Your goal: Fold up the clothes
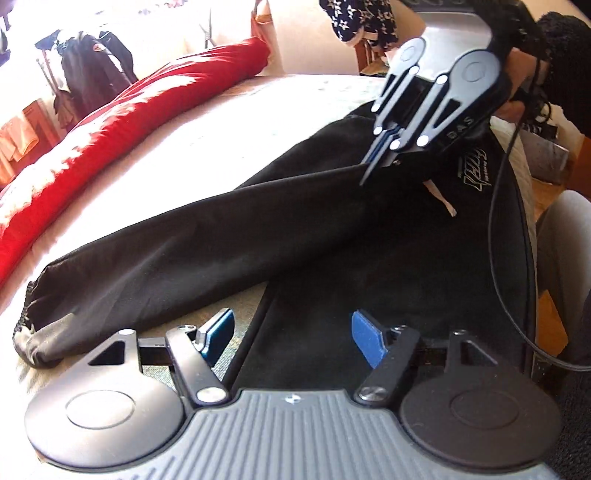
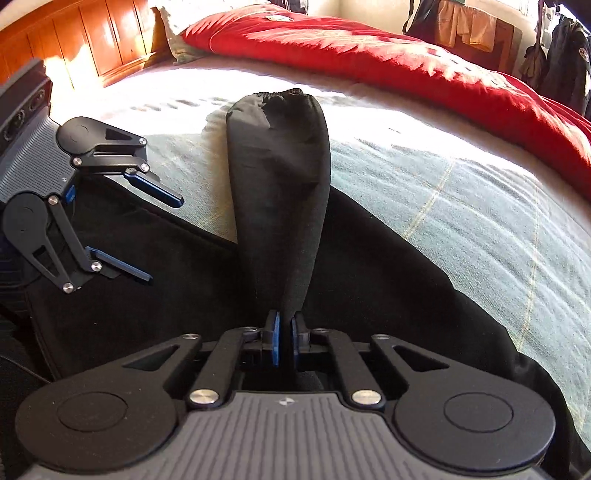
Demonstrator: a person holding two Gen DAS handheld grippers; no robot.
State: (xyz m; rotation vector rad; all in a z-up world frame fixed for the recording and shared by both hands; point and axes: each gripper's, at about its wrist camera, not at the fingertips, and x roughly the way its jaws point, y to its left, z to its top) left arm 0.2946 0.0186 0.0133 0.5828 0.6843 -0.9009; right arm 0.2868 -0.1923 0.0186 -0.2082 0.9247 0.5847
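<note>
A black garment (image 1: 388, 266) is spread on a bed (image 2: 461, 192) covered with a pale checked bedspread. One long sleeve (image 2: 280, 177) is stretched out from the garment's body across the bedspread, its gathered cuff (image 2: 280, 94) lying at the far end towards a red quilt (image 2: 406, 55). A white printed logo (image 1: 474, 177) is seen on the body of the garment, and a small white tag (image 1: 441, 195) beside it.

The near end of the sleeve is pinched by the right gripper (image 2: 284, 332), whose jaws are closed tight on the fabric; in the left wrist view the same gripper (image 1: 373, 162) is seen from the side, its blue pads pressed together on the cloth, with a hand (image 1: 517, 81) behind it.

The left gripper (image 1: 291, 336) is held above the garment's edge, where the black cloth meets the bedspread, with its jaws standing well apart and nothing between them. In the right wrist view it (image 2: 162, 236) is seen at the left, near the sleeve but apart from it.

A wooden headboard (image 2: 92, 33) stands at the far left, and hanging clothes (image 2: 561, 55) are seen beyond the quilt.
</note>
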